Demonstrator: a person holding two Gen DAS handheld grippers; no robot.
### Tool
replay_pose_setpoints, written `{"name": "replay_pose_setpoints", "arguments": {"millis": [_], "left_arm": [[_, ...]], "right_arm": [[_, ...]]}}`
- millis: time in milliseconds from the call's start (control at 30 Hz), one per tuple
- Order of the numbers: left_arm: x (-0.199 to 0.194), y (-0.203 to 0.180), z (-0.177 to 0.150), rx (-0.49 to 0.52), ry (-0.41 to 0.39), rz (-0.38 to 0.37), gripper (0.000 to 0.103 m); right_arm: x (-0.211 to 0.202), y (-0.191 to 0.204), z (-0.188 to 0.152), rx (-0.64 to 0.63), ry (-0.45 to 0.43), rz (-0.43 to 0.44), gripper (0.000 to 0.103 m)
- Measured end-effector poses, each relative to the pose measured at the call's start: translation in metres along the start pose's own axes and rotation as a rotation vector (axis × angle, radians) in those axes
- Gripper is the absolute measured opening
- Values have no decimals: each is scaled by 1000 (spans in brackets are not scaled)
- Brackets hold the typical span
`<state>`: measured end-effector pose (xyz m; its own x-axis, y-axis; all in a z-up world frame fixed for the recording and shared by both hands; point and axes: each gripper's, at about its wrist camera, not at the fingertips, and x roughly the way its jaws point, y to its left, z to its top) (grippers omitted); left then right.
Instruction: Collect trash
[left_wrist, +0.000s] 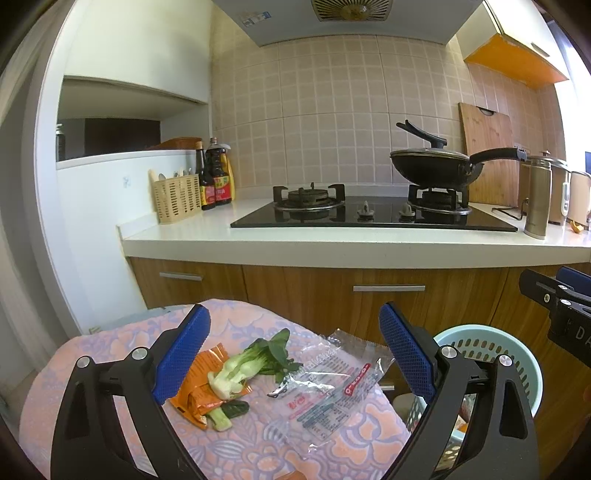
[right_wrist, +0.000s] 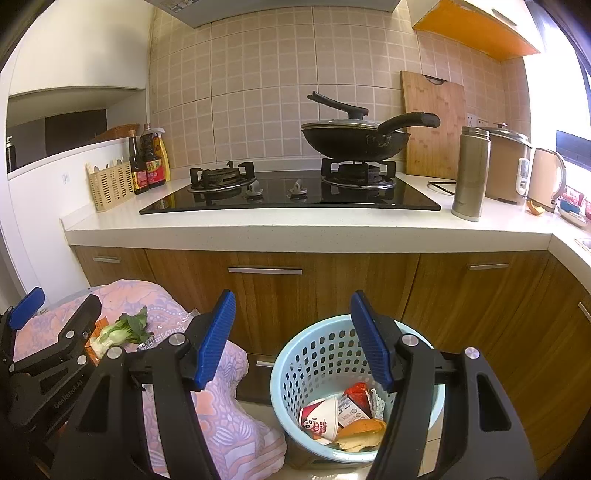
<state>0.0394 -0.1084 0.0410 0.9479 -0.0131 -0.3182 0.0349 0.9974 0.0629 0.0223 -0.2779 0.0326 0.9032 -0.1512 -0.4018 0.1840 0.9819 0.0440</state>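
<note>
Kitchen counter (right_wrist: 295, 229) spans mid-frame in both views, wok (right_wrist: 354, 142) on the right burner. Lower left, a floral cloth (left_wrist: 258, 435) carries the trash: clear plastic wrapper (left_wrist: 328, 387), bok choy (left_wrist: 251, 363), orange packet (left_wrist: 199, 387). Pale blue basket (right_wrist: 314, 354) sits low centre in the right wrist view, paper cup (right_wrist: 319, 419) and scraps inside. Left gripper (left_wrist: 295, 354) hovers spread above the cloth, grasping nothing. Right gripper (right_wrist: 291, 339) hangs released over the basket, empty.
</note>
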Motion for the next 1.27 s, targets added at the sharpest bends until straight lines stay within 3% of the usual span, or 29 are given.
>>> {"name": "replay_pose_setpoints", "arguments": {"millis": [1033, 1267], "left_arm": [[5, 5, -2, 7, 15, 11, 90], [2, 6, 0, 0, 11, 5, 95]], "right_arm": [[2, 1, -2, 6, 9, 3, 61], [2, 0, -2, 6, 8, 2, 61]]}}
